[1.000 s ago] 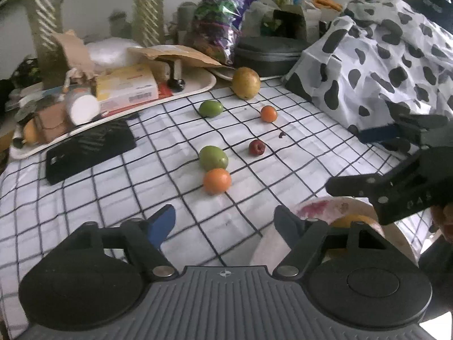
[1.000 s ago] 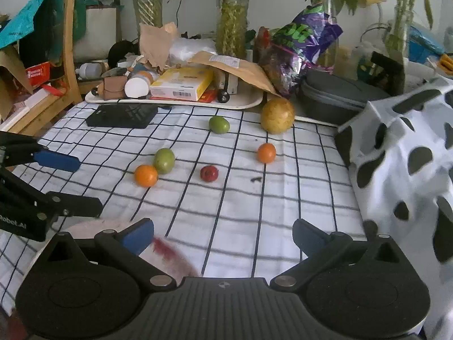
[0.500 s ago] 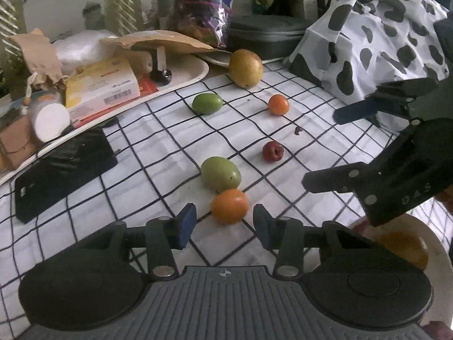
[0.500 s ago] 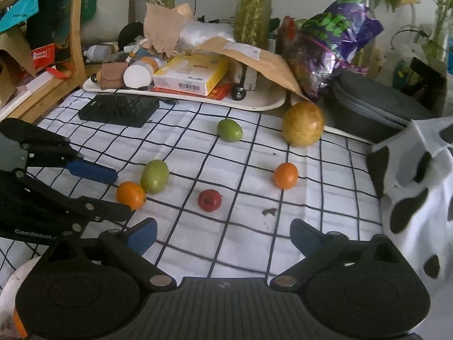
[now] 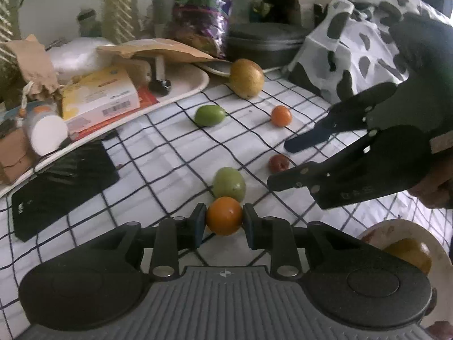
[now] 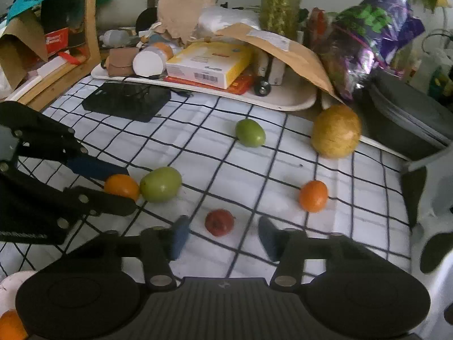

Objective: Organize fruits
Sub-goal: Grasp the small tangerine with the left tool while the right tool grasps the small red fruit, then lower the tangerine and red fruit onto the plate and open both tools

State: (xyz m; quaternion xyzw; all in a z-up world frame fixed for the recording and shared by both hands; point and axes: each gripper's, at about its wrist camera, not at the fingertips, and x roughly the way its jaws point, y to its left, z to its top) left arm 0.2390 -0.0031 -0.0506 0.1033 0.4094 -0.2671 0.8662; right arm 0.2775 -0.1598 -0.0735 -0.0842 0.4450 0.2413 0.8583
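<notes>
Two tongs point(image 5: 223, 222), orange fruit point(image 5: 224, 219) pinched

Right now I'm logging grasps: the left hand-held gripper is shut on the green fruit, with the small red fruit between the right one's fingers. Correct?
Not quite. The left hand-held gripper is shut on the orange fruit, as the left wrist view shows; the green fruit lies just beyond it. The small red fruit does sit between the closing right hand-held gripper.
</notes>
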